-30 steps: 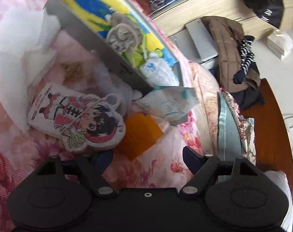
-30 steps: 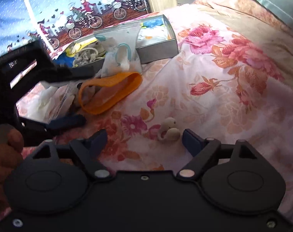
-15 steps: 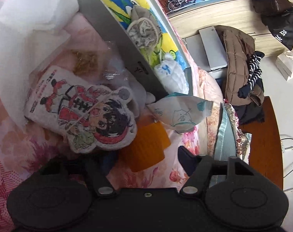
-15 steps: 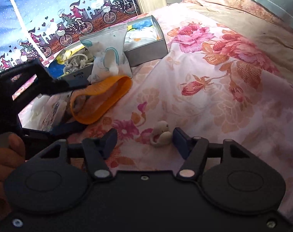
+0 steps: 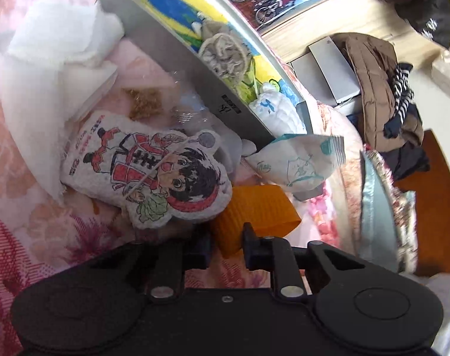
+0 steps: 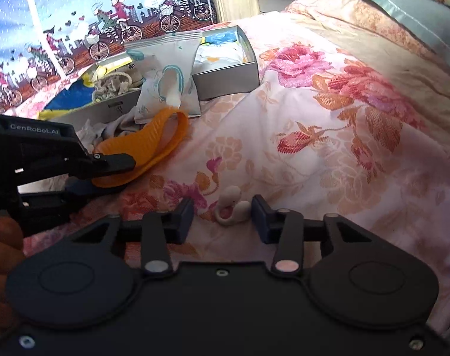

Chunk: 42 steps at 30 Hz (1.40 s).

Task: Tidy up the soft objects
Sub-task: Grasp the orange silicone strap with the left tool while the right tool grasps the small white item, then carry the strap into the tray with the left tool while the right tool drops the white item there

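The right tool (image 6: 222,216) has just been narrowing around one small white swan figure (image 6: 231,205) on the floral bedspread (image 6: 328,154); its right pad looks to touch the swan, the left stands clear, so it grips nothing yet. The left tool (image 5: 226,247) has just been closing and now clamps the near end of one orange band (image 5: 254,213) (a ribbed loop). Just beyond lie one flat cartoon-figure plush (image 5: 154,172) and one pale printed pouch (image 5: 296,160), the pouch against one grey box (image 6: 225,80) holding several soft things.
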### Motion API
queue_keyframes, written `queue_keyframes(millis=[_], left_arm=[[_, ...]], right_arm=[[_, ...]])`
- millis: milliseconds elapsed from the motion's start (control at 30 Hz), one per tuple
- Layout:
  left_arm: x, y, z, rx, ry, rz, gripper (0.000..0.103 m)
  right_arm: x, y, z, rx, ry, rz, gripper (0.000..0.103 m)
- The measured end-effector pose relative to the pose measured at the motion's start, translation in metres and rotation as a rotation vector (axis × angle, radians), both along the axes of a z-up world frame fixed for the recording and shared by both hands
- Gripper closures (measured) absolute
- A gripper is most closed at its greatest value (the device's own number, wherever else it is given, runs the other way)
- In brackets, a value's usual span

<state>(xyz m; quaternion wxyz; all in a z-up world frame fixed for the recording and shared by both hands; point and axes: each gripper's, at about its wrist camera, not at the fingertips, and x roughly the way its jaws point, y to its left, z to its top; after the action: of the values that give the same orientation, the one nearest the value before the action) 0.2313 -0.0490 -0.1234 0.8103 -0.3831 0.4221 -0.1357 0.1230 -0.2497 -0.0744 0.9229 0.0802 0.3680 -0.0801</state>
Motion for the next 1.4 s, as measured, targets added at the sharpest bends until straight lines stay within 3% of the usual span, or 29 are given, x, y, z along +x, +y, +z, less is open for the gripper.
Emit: queue_keyframes(millis=[267, 400, 533, 833, 1133, 1400], left_arm=[[-0.031, -0.024, 0.033, 0.314, -0.205, -0.063, 0.088], [-0.047, -0.026, 0.044, 0.388, -0.266, -0.069, 0.089], [-0.063, -0.028, 0.058, 0.448, -0.337, -0.058, 0.090], [-0.081, -0.013, 0.105, 0.508, -0.470, 0.035, 0.090], [-0.033, -0.001, 0.139, 0.574, -0.525, 0.097, 0.090], [0.040, -0.022, 0.115, 0.575, -0.479, 0.065, 0.090]], right_arm=[[0.001, 0.007, 0.001, -0.071, 0.005, 0.024, 0.083], [0.002, 0.009, 0.002, -0.084, -0.005, 0.045, 0.084], [-0.003, 0.013, 0.012, -0.094, -0.070, 0.084, 0.084], [-0.009, 0.014, 0.043, -0.138, -0.263, 0.145, 0.084], [0.043, -0.012, 0.062, -0.230, -0.414, 0.121, 0.084], [0.116, -0.041, 0.056, -0.274, -0.362, 0.161, 0.084]])
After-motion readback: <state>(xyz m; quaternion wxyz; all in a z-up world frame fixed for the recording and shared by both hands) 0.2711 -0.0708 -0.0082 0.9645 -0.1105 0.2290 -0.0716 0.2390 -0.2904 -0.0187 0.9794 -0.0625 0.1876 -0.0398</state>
